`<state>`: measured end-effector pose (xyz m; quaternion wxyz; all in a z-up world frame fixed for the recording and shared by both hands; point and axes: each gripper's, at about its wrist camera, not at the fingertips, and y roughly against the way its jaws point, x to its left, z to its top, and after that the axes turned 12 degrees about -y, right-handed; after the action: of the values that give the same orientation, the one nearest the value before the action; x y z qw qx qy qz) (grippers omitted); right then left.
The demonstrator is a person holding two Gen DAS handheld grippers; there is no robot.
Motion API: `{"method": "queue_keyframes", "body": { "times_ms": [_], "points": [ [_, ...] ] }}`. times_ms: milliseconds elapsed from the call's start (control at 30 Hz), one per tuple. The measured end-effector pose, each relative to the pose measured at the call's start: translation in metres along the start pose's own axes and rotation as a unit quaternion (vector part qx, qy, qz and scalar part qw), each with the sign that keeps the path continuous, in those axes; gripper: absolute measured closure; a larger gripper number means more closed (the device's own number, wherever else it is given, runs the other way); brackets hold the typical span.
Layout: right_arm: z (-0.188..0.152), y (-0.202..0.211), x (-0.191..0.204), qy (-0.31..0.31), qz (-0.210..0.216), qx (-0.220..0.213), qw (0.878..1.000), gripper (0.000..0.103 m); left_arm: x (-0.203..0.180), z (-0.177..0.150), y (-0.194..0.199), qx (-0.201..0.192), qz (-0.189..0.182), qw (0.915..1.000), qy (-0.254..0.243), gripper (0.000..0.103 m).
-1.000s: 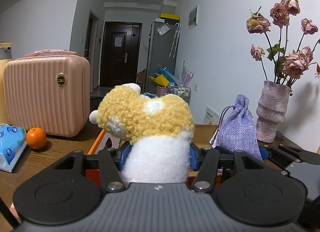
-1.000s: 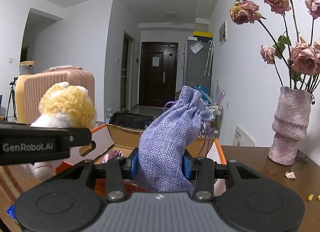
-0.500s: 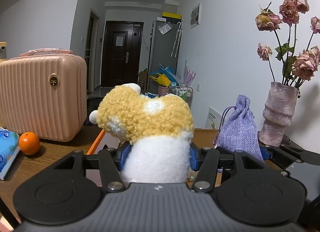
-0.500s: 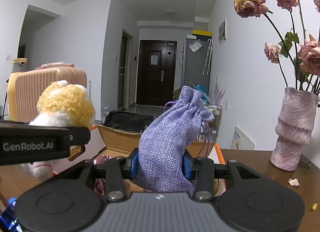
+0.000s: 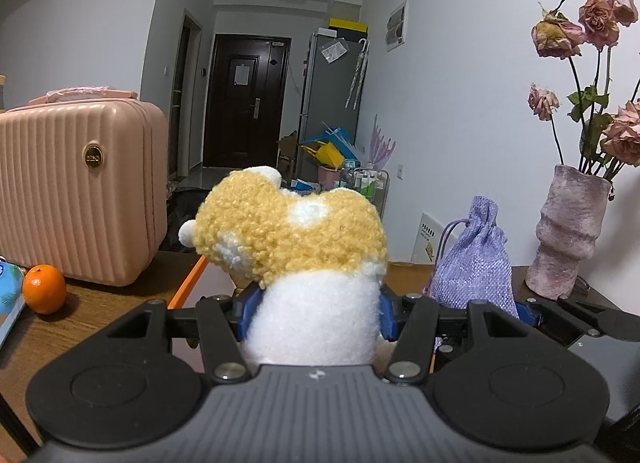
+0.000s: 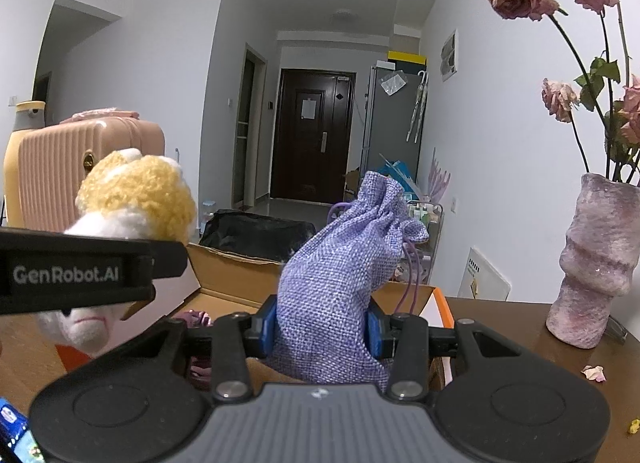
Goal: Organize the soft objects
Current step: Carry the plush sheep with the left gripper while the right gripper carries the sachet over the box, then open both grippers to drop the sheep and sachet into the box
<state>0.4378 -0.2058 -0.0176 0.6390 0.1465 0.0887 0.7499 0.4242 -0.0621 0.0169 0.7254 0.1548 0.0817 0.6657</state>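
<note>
My left gripper (image 5: 314, 313) is shut on a yellow and white plush toy (image 5: 296, 247), held upright above the open cardboard box (image 5: 188, 283). The toy also shows in the right wrist view (image 6: 136, 195) at the left. My right gripper (image 6: 322, 327) is shut on a purple drawstring pouch (image 6: 340, 275), held upright over the same box (image 6: 224, 267). The pouch also shows in the left wrist view (image 5: 474, 263), to the right of the toy. Something pink (image 6: 196, 317) lies inside the box.
A pink suitcase (image 5: 76, 191) stands at the back left of the wooden table (image 5: 80, 315), with an orange (image 5: 44, 289) in front of it. A vase of dried roses (image 5: 568, 239) stands at the right. Petals (image 6: 594, 373) lie on the table.
Both grippers have moved forward and a little right, over the box, each holding its object. The suitcase and vase look nearer.
</note>
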Motion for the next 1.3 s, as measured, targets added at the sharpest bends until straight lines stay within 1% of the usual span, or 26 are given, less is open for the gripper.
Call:
{"method": "queue_keyframes", "body": {
  "times_ms": [267, 733, 1000, 1300],
  "points": [
    [0.005, -0.016, 0.0, 0.005, -0.006, 0.01, 1.0, 0.061, -0.001, 0.005, -0.017, 0.004, 0.002, 1.0, -0.005, 0.047],
    [0.006, -0.042, -0.006, 0.003, -0.025, 0.052, 0.998, 0.061, 0.008, 0.006, -0.045, 0.03, 0.017, 0.9994, 0.002, 0.047],
    [0.001, -0.053, -0.012, -0.011, -0.031, 0.081, 0.996, 0.061, 0.011, -0.001, -0.061, 0.059, 0.026, 0.9979, 0.001, 0.047],
    [-0.004, -0.061, -0.018, -0.024, -0.028, 0.096, 0.995, 0.061, 0.008, -0.008, -0.068, 0.074, 0.032, 0.9968, -0.008, 0.047]
  ]
}}
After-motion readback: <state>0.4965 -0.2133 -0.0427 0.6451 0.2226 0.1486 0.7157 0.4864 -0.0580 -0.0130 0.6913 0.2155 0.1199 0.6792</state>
